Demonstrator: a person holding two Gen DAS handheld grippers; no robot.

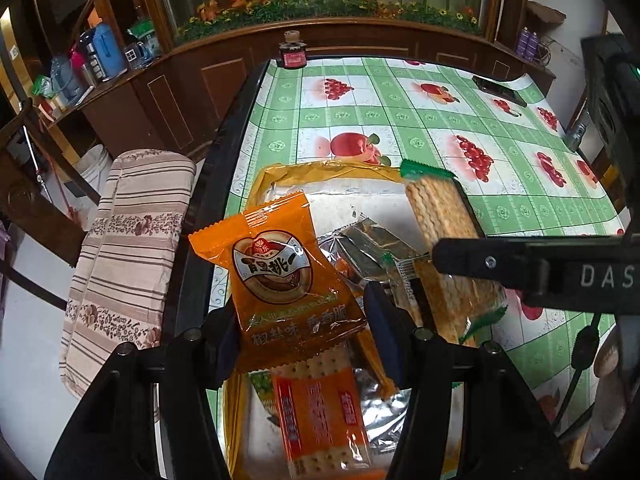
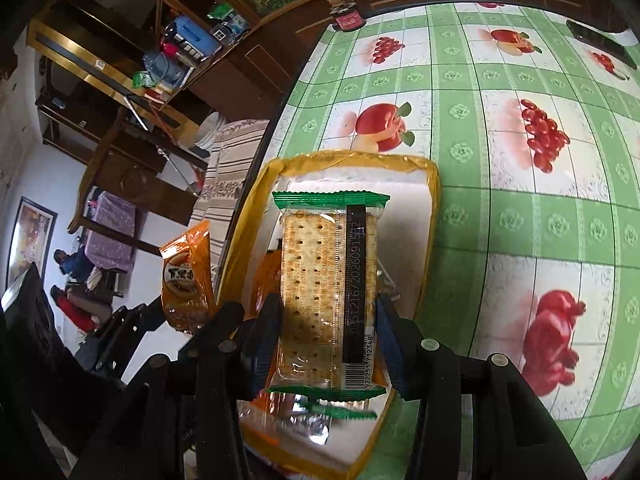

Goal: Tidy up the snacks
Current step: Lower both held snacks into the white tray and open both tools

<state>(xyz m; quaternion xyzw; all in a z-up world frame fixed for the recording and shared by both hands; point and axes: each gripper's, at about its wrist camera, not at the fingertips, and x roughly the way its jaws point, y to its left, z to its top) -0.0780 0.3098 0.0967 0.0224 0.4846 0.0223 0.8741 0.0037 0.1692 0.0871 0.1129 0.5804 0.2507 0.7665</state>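
Observation:
My left gripper is shut on an orange snack packet and holds it above a yellow-rimmed tray. The packet also shows in the right wrist view, left of the tray's rim. My right gripper is shut on a green-edged cracker pack over the same tray. That pack shows in the left wrist view with my right gripper's finger across it. In the tray lie an orange cracker pack and a silver wrapper.
The table has a green fruit-print cloth. A dark bottle stands at its far edge and a black phone lies far right. A striped cushioned chair stands left of the table. A wooden cabinet is behind.

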